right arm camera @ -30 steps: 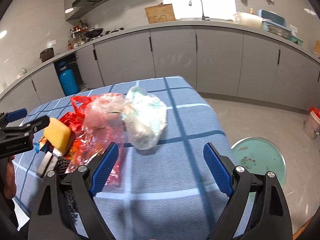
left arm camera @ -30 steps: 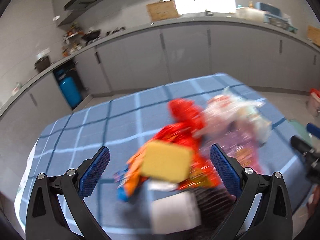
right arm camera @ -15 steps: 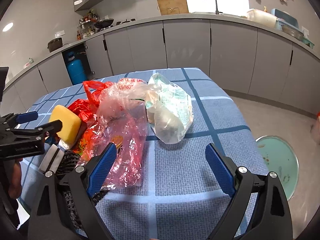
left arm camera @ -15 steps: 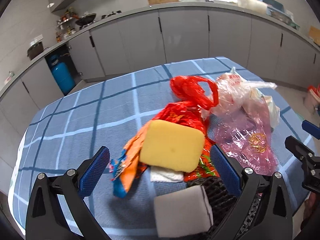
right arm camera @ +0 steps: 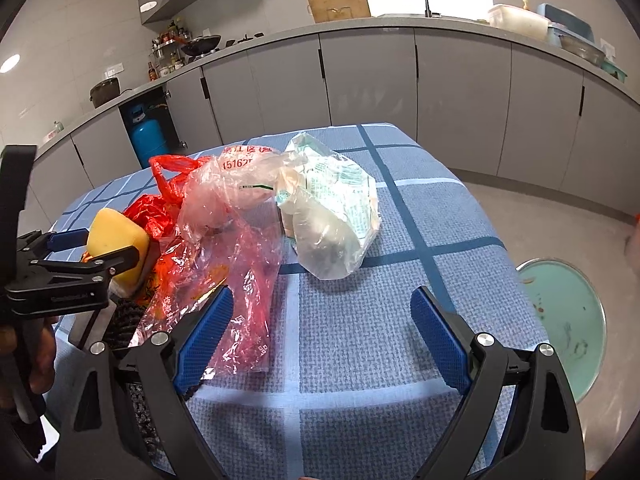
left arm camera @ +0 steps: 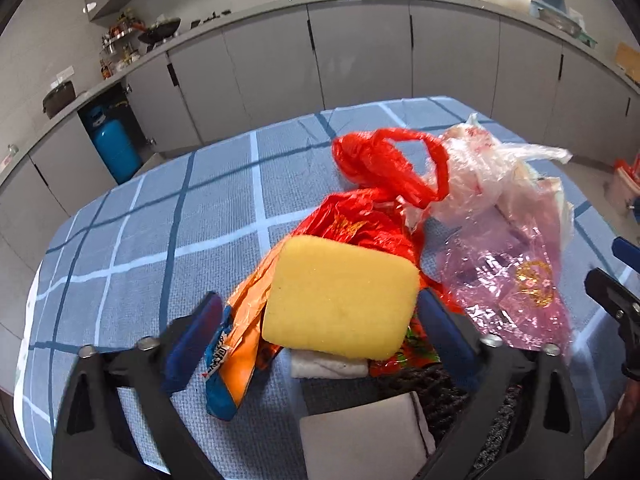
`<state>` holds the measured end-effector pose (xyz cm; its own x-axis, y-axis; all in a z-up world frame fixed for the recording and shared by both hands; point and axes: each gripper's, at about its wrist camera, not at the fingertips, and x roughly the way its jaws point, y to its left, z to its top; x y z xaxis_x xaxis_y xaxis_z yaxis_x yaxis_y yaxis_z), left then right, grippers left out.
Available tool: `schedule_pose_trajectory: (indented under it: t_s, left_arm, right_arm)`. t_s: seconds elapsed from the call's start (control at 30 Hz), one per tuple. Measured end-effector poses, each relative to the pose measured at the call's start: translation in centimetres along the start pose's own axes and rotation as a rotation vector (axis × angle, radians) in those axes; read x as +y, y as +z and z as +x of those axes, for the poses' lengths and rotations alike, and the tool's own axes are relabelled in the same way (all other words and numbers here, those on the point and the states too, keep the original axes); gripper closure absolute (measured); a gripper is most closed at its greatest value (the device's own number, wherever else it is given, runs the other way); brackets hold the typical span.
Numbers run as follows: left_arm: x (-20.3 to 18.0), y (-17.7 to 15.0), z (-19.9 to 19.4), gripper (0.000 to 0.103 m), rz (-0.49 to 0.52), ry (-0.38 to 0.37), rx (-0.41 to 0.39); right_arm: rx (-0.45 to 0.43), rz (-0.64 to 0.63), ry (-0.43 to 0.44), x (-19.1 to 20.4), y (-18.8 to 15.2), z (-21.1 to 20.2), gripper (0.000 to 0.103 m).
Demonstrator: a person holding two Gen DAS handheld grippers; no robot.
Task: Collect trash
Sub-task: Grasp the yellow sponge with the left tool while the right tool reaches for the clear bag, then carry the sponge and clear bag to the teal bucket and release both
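A heap of trash lies on the blue checked tablecloth (left arm camera: 224, 204): a yellow sponge (left arm camera: 340, 296), a red plastic bag (left arm camera: 384, 168), an orange snack wrapper (left arm camera: 240, 340), a pink clear bag (left arm camera: 516, 276) and a white sponge (left arm camera: 368, 436). My left gripper (left arm camera: 320, 328) is open, its fingers on either side of the yellow sponge. My right gripper (right arm camera: 320, 336) is open over the cloth, in front of a clear bag (right arm camera: 336, 216) and next to the pink bag (right arm camera: 224, 276). The left gripper (right arm camera: 88, 256) also shows in the right wrist view at the sponge (right arm camera: 116, 244).
Grey kitchen cabinets (right arm camera: 440, 80) run behind the table. A blue gas cylinder (left arm camera: 114, 148) stands in an open bay. A round teal lid (right arm camera: 560, 312) lies on the floor right of the table. A black mesh item (left arm camera: 448, 392) lies under the heap.
My left gripper has moved forward, so the yellow sponge now sits between its fingers. My right gripper has come closer to the clear and pink bags.
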<state>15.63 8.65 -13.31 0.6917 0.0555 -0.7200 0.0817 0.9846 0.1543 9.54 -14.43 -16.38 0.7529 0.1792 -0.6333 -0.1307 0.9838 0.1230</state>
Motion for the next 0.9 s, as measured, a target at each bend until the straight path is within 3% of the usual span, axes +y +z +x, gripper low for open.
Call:
schedule_pose_trajectory:
  t_s: [0.03, 0.23, 0.63, 0.9]
  left_arm:
    - [0.0, 0.0, -0.1, 0.035, 0.003, -0.024, 0.007]
    - [0.1, -0.2, -0.9, 0.039, 0.006, -0.049, -0.010]
    - [2.3, 1.5, -5.2, 0.040, -0.033, -0.021, -0.109]
    - [1.6, 2.7, -5.8, 0.040, -0.020, -0.016, -0.138]
  right_arm:
    - [-0.002, -0.002, -0.002, 0.0, 0.1, 0.0, 0.014]
    - [-0.022, -0.015, -0.025, -0.1, 1.1, -0.2, 0.014]
    - [-0.036, -0.030, -0.059, -0.5, 2.9, 1.1, 0.015]
    - [0.011, -0.063, -0.025, -0.5, 4.6, 4.3, 0.037]
